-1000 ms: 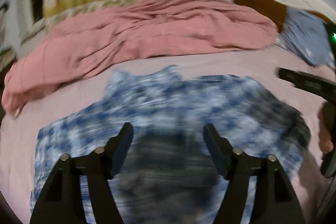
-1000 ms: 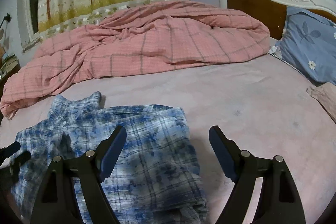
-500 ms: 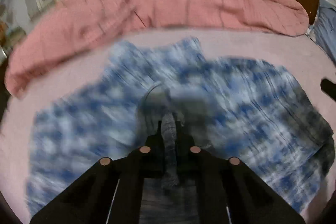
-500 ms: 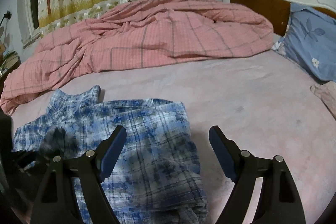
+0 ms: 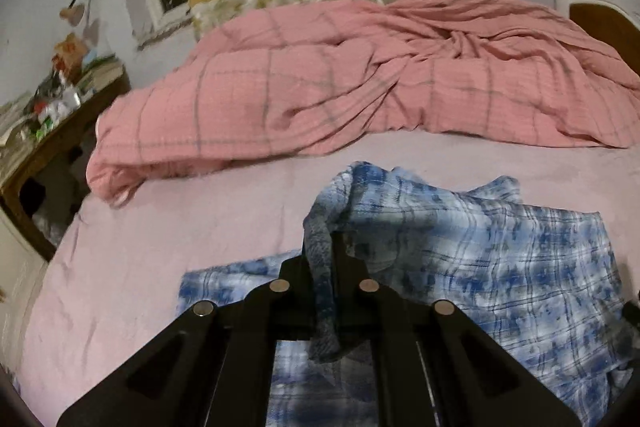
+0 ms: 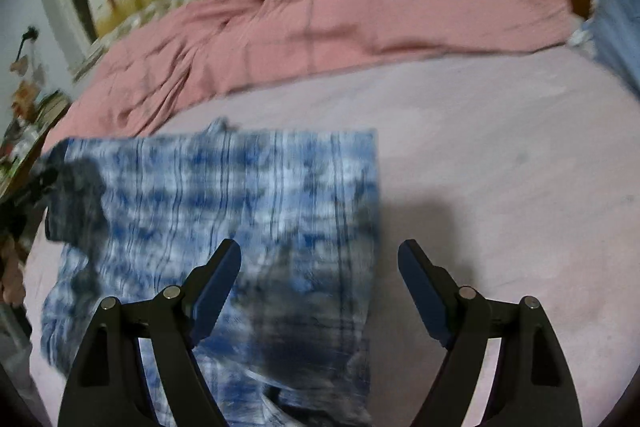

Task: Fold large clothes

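Left tongs: the left tongs (image 5: 323,267) sat at the lower centre of the left wrist view, clamped on a bunched ridge of the plaid shirt (image 5: 500,267). A second before they had stood wide over flat cloth; they had since snapped together on it.

Lifted fold: the pinched cloth rose from the tongs to a peak near the frame centre, then draped down to the right. It read as the shirt's left side or sleeve being drawn up off the bed (image 5: 168,259), probably the start of a fold across the body.

Right tongs: the right tongs (image 6: 320,291) were spread wide at the bottom of the right wrist view, holding nothing, as in the earlier frames. They hung over the shirt's (image 6: 240,195) near right part, with its right edge running between the fingers.

Shirt position: it lay on the pink sheet in the lower half of both views, collar end toward the duvet (image 5: 360,75).

Edges: in the right wrist view the shirt's right edge looked straight, already folded in; the bottom hem was rumpled at the lower centre.

Open room: bare sheet stretched to the right of the shirt in the right wrist view and to the left in the left wrist view. The duvet across the upper frame bounded the far side, apart from the collar.
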